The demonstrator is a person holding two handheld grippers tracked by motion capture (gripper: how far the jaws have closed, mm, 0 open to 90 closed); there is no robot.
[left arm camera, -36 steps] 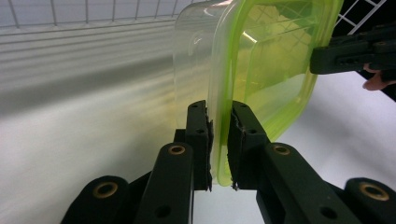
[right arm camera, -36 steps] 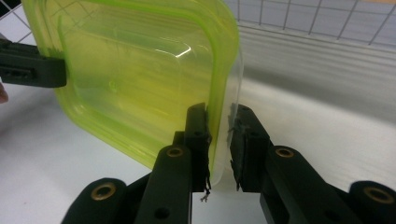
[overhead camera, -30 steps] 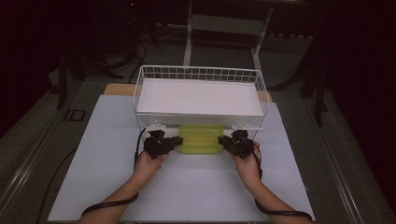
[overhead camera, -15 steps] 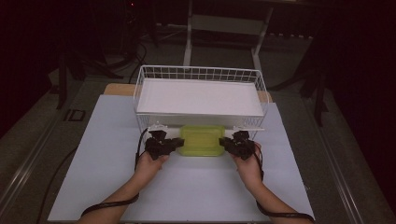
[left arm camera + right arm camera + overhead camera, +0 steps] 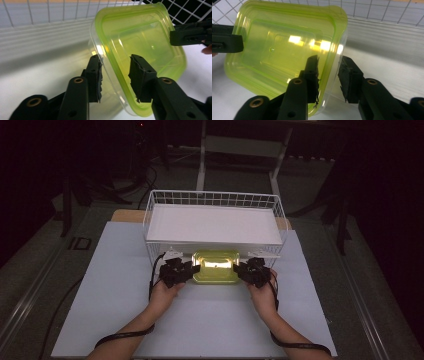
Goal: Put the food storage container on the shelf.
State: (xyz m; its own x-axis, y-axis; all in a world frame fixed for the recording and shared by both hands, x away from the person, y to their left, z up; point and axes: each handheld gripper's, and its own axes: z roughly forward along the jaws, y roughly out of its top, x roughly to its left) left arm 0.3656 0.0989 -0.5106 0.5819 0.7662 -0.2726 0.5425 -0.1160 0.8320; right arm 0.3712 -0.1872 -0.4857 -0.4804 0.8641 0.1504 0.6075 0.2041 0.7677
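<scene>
Now both my grippers, left [image 5: 190,271] and right [image 5: 241,270], have just been opening, their jaws slack around the box's [image 5: 216,266] edges at frame centre. I judge it set down before the basket [image 5: 150,215], so I can back away.

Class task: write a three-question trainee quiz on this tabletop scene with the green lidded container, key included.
1. True or false: the green container sits inside the white wire basket.
2. Which covers the container: A a green lid, B foil?
3. What straddles the container's left edge?

Key: 1 false, it rests on the table in front of the basket. 2 A. 3 the left gripper; its jaws have just been opening, rim between them. The right gripper does likewise opposite.
</scene>
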